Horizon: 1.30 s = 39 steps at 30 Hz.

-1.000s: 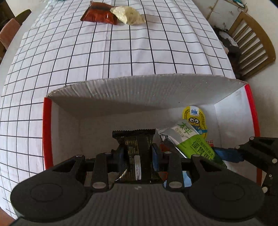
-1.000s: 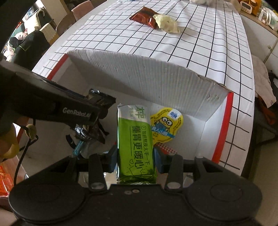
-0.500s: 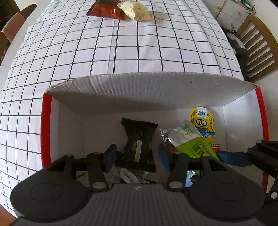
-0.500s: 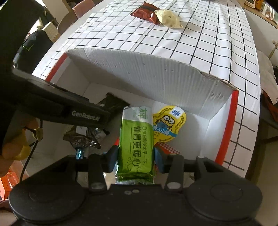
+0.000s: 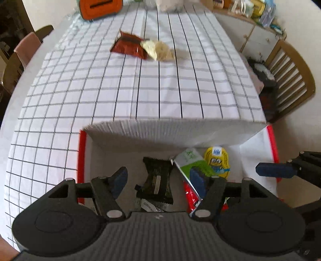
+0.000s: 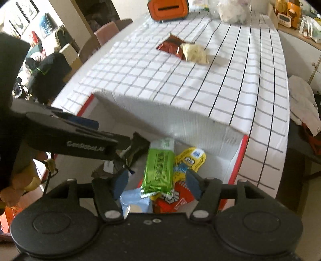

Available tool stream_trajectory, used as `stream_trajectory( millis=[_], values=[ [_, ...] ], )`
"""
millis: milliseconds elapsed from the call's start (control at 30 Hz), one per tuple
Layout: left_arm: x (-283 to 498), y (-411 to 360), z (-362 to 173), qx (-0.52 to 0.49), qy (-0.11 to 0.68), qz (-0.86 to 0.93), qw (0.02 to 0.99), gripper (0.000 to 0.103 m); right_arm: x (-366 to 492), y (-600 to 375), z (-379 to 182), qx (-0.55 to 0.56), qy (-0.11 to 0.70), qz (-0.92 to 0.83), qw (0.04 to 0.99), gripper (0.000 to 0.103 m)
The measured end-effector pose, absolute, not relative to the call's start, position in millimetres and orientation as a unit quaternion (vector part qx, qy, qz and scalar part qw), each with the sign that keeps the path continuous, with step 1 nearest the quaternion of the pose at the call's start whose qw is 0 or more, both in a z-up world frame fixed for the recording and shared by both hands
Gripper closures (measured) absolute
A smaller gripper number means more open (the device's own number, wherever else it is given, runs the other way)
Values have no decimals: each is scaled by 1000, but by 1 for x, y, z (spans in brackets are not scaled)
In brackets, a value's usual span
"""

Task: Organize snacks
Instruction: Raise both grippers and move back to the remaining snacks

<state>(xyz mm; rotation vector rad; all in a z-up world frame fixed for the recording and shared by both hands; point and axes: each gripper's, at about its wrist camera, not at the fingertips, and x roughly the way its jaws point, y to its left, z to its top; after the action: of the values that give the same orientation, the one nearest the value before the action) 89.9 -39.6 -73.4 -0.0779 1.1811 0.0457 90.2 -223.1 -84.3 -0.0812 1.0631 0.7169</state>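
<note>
Both tools have let go. 1 second ago the left tool (image 5: pixel 158 178) was clamped on the black pack (image 5: pixel 157 177) and the right tool (image 6: pixel 155 183) on the green pack (image 6: pixel 159 167); half a second ago the left had already widened while the right was gripping. Now both stand wide with nothing between their fingers, and both views have pulled up and back, so more of the table (image 5: pixel 140 90) shows.

Nearest, in the box (image 5: pixel 258 144), the black pack lies on the floor left of centre, over another dark wrapper. The green pack lies just right of it, leaning across a red pack (image 6: pixel 174 199) and touching the yellow minion pouch (image 5: pixel 217 160). From the right wrist a pale blue pack (image 6: pixel 136 204) also shows at the near edge. So 2 more snacks are in the box, and this pair of placements looks finished.

Beyond the raised flap (image 5: pixel 170 128), the checked cloth is bare until mid-table, where a red-brown bag (image 5: pixel 128 46) and a pale bag (image 5: pixel 158 50) lie touching, the pale one overlapping the other's right edge. They are well apart from the box and look like the next things to collect, probably 1 per tool. At the far end sit an orange case (image 6: pixel 167 9) and a white bundle (image 6: pixel 232 9), neither clearly a snack.
</note>
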Motion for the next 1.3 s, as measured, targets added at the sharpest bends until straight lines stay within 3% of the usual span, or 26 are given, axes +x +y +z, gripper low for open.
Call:
stream_trajectory(
  millis=[67,600,733,1300],
  values=[
    [89,-39,-64,-43,544,19,838,31,92,-224,-77,-33,486,334,807,31],
    [115,-22,0,-23,444,-11,896,23,137,-221,-25,-7,428,322,845,14],
    [133,-7,8,-20,423,-7,906,20,154,-212,-14,-15,406,312,859,5],
    [248,74,-18,13,430,-10,903,18,266,-155,-23,-56,409,304,859,6]
  ],
)
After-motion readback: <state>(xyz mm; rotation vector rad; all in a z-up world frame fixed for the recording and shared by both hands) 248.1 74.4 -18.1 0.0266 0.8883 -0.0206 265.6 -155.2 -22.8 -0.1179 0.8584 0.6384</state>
